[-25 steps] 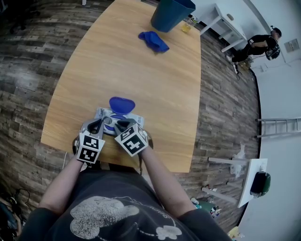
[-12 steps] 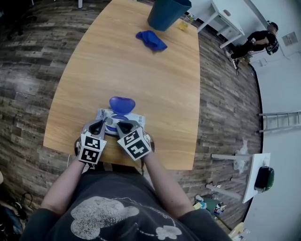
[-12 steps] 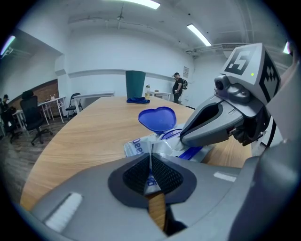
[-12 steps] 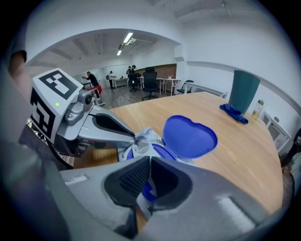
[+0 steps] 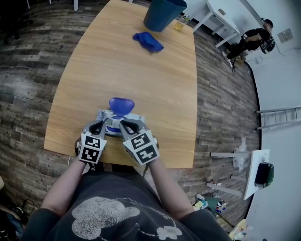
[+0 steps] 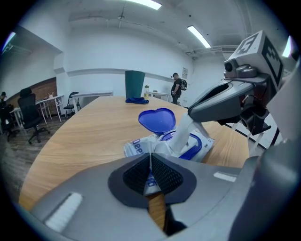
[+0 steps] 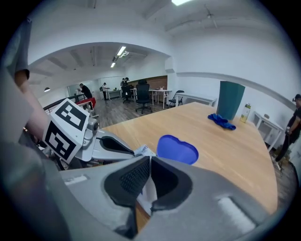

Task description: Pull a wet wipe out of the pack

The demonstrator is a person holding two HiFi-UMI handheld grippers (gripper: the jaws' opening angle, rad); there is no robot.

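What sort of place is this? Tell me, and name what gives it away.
Probably an open-plan office or lab workroom: a long wooden table, black office chairs at desks further back, and strip lights on a white ceiling.

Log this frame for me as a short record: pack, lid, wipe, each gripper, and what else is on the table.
pack: wet wipe pack lying flat near the table's near edge
lid: blue lid flipped open
wipe: wet wipe partly drawn up from the opening
left gripper: shut on the pack's wrapper
right gripper: shut on the wet wipe
far end: blue bin, blue cloth
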